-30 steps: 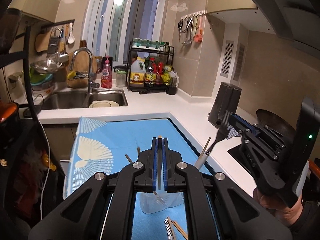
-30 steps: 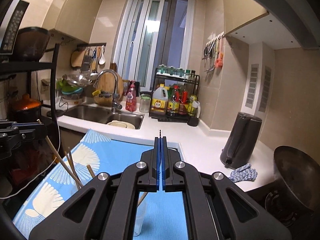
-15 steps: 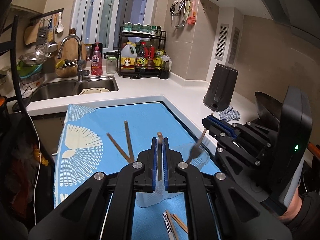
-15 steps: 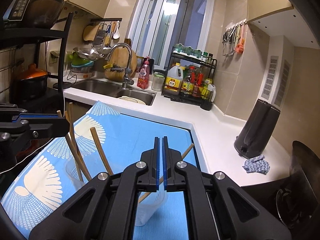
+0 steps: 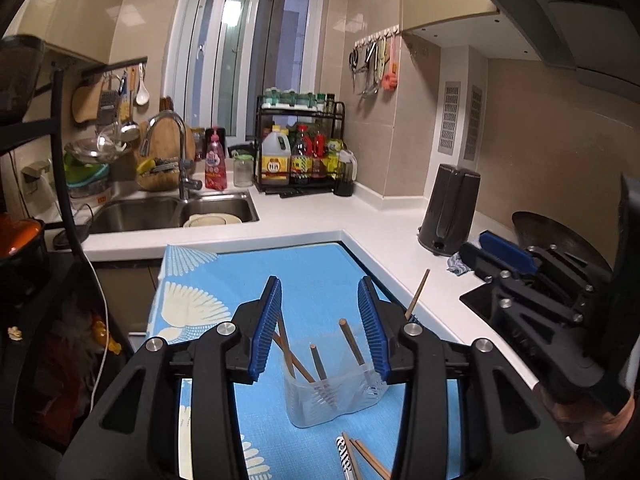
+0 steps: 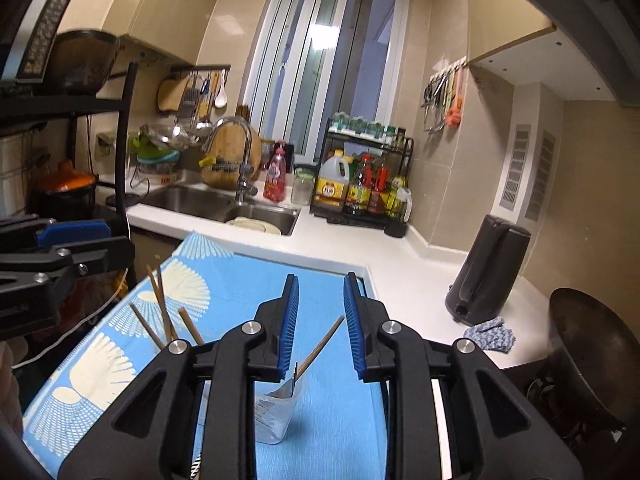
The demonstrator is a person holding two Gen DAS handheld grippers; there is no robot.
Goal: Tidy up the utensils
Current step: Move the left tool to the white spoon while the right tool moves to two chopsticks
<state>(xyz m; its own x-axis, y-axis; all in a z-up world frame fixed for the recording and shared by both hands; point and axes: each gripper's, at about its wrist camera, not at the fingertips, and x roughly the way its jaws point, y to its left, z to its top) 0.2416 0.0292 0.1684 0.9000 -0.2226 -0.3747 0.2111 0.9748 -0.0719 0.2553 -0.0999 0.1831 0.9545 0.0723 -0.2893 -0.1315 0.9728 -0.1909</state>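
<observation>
Clear plastic holder [image 5: 334, 398] upright on the blue patterned mat [image 5: 320, 272], itself spread over the white worktop [image 5: 400, 240] near the corner. Wooden chopsticks [image 5: 318, 362] leaning inside the holder, tips up, splayed in different directions; a fork [image 6: 294, 376] with a wooden handle standing tines-up in the holder's right-hand part, handle slanting up to the right. More chopsticks [image 5: 368, 458] lying flat on the mat just in front of the holder, beside a striped-handled utensil [image 5: 344, 452].

Left gripper [image 5: 326, 328] poised above and just behind the holder, jaws spread after just opening, nothing between the blue pads [image 5: 264, 328]; chopsticks visible in the gap but standing free in the holder. Right gripper [image 6: 320, 326] likewise over the holder, jaws parted a little less widely, also just opened, nothing pinched; fork handle showing in the gap, untouched.

Beyond the mat: sink [image 5: 172, 210] with tap, a rack of bottles [image 5: 300, 152], a dark kettle [image 5: 450, 210], a crumpled cloth [image 6: 490, 334] and a dark wok [image 6: 588, 360] at the right.
</observation>
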